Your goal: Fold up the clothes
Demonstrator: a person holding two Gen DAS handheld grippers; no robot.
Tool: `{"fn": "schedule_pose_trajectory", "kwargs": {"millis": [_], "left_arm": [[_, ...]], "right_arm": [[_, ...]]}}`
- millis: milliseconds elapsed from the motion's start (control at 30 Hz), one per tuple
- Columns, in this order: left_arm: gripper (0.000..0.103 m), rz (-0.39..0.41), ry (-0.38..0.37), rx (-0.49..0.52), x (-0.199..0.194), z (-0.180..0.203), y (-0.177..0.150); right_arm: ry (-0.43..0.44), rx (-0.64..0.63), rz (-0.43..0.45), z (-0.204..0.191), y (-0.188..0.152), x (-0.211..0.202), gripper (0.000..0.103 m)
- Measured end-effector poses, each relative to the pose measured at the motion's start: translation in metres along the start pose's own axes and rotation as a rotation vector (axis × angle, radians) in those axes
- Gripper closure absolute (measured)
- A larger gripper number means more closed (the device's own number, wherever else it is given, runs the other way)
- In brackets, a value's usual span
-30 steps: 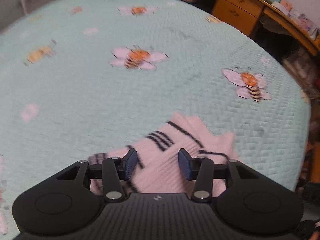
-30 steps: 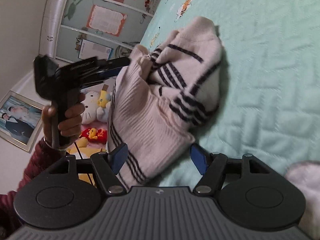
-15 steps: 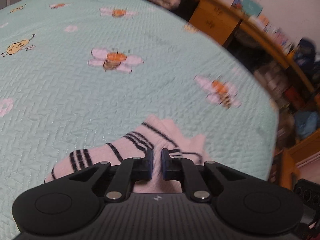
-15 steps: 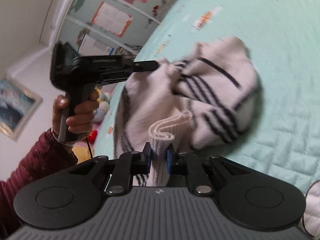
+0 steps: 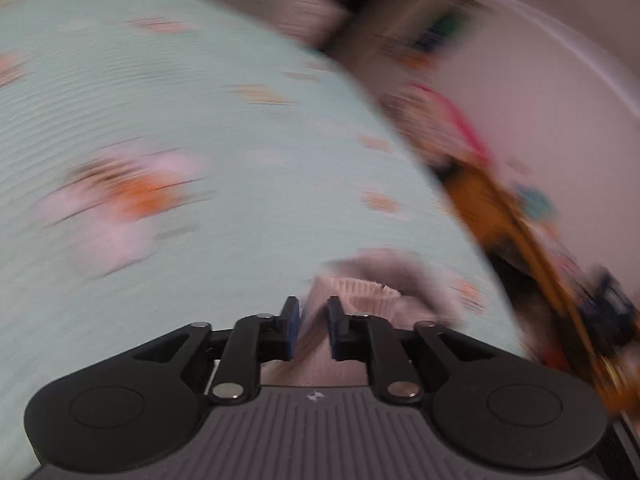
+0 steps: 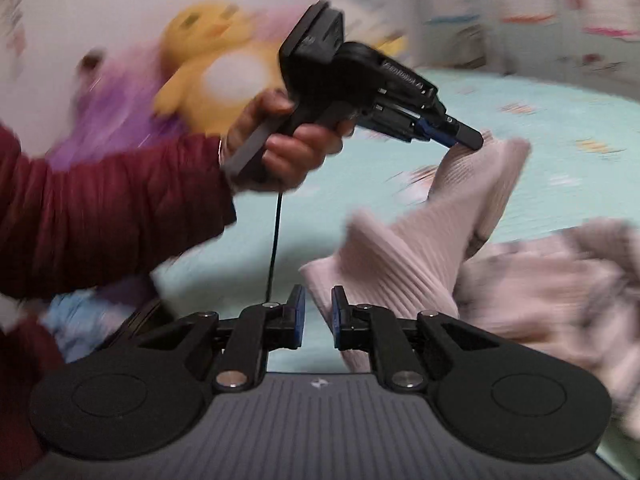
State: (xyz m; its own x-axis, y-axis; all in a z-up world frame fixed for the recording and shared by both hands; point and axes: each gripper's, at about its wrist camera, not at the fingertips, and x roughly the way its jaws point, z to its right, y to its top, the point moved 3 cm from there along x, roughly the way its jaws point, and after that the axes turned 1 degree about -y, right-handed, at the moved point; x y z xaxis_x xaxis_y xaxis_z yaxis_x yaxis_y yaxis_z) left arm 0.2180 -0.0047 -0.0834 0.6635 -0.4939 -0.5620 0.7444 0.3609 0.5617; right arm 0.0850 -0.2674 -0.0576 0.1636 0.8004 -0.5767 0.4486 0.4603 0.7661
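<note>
Both the left gripper [image 5: 313, 322] and right gripper [image 6: 318, 312], having just eased slightly, pinch the ribbed pink sweater [image 6: 404, 256]; fast swinging could tug it free.

A bed with a mint-green quilted bedspread [image 5: 248, 128] fills most of both views; its cover carries blurred orange and pink printed motifs. Beyond the bed's far right edge stands an orange-brown wooden desk [image 5: 508, 216] with cluttered, indistinct items on top. Behind the desk rises a plain pale wall [image 5: 532, 92]. At the bed's other side, a yellow plush toy [image 6: 216, 64] sits beside a purple plush toy [image 6: 116, 108], against a white wall [image 6: 100, 4]. Lighting is even and indoor. Motion blur obscures finer detail.
</note>
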Motion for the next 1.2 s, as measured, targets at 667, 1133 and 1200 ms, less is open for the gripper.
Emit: {"fn": "schedule_pose_trajectory", "kwargs": {"millis": [667, 1133, 1200], "left_arm": [[0.066, -0.027, 0.156, -0.079, -0.062, 0.023, -0.145], [0.029, -0.097, 0.208, -0.008, -0.038, 0.037, -0.203], [0.027, -0.102, 0.163, -0.058, -0.035, 0.035, -0.204]], "right_arm": [[-0.101, 0.39, 0.097, 0.064, -0.043, -0.073, 0.055], [-0.241, -0.015, -0.163, 0.018, -0.069, -0.006, 0.053], [-0.276, -0.094, -0.181, 0.015, -0.071, 0.005, 0.053]]}}
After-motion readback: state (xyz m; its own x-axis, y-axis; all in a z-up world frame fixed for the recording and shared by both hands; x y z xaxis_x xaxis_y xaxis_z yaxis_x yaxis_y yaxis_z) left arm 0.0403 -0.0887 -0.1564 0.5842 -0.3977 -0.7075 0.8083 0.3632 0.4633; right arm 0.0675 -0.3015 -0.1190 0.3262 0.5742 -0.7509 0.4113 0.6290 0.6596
